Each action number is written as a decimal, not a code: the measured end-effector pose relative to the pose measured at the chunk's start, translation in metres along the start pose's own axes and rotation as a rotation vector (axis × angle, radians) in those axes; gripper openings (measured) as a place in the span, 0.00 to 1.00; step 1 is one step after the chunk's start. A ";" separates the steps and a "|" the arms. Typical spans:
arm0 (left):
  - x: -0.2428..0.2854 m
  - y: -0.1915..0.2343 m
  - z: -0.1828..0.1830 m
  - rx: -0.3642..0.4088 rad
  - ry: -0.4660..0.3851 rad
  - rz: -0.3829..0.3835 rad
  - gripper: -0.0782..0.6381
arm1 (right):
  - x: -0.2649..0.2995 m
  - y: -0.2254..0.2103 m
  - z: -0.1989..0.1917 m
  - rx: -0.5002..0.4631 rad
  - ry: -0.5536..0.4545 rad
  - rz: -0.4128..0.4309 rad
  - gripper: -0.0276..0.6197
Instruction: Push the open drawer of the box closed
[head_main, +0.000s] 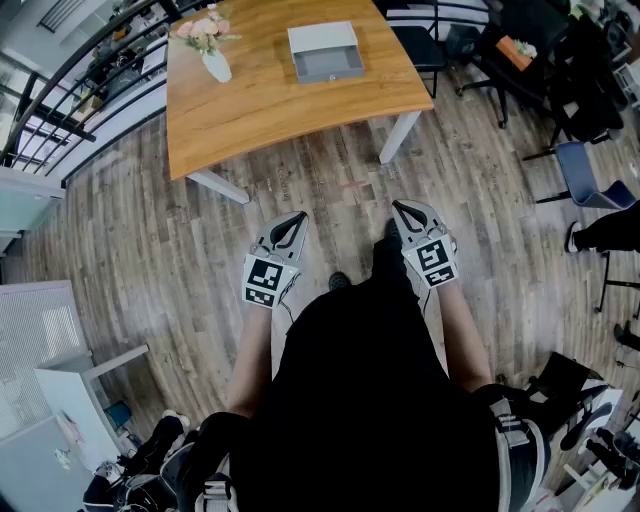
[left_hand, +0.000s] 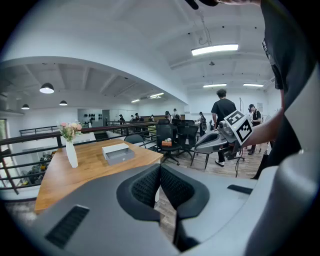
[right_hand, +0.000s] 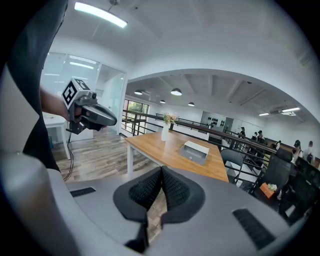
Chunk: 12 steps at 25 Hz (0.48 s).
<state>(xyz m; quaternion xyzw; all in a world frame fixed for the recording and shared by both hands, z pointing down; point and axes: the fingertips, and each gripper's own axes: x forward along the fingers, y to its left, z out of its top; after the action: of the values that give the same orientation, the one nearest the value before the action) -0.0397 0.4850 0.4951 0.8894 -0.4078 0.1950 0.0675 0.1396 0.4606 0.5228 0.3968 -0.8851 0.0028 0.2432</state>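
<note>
A grey box (head_main: 325, 52) with its drawer pulled out toward me lies on the far wooden table (head_main: 260, 100); the box also shows small in the left gripper view (left_hand: 117, 152) and the right gripper view (right_hand: 195, 151). Both grippers hang close to my body, well short of the table. My left gripper (head_main: 296, 219) is shut, pads touching, with nothing between them. My right gripper (head_main: 399, 208) is shut and empty too. Each gripper appears in the other's view: the right gripper (left_hand: 220, 140), the left gripper (right_hand: 87, 114).
A white vase of flowers (head_main: 211, 52) stands on the table left of the box. Black office chairs (head_main: 520, 60) crowd the right side, a railing (head_main: 70, 75) runs behind the table, a white cabinet (head_main: 70, 400) sits at lower left. People stand far off.
</note>
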 end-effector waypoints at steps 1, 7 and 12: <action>0.001 0.000 0.002 -0.004 -0.011 -0.001 0.14 | 0.001 0.000 0.001 -0.002 0.001 0.001 0.07; 0.005 -0.001 0.006 0.000 -0.021 -0.016 0.14 | 0.005 0.002 0.004 -0.005 0.005 0.005 0.07; 0.012 0.008 0.009 -0.003 -0.022 -0.011 0.14 | 0.011 -0.003 0.005 -0.003 0.011 0.008 0.07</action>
<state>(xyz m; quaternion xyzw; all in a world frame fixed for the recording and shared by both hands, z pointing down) -0.0358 0.4693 0.4909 0.8937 -0.4038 0.1843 0.0656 0.1335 0.4495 0.5227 0.3930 -0.8853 0.0048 0.2486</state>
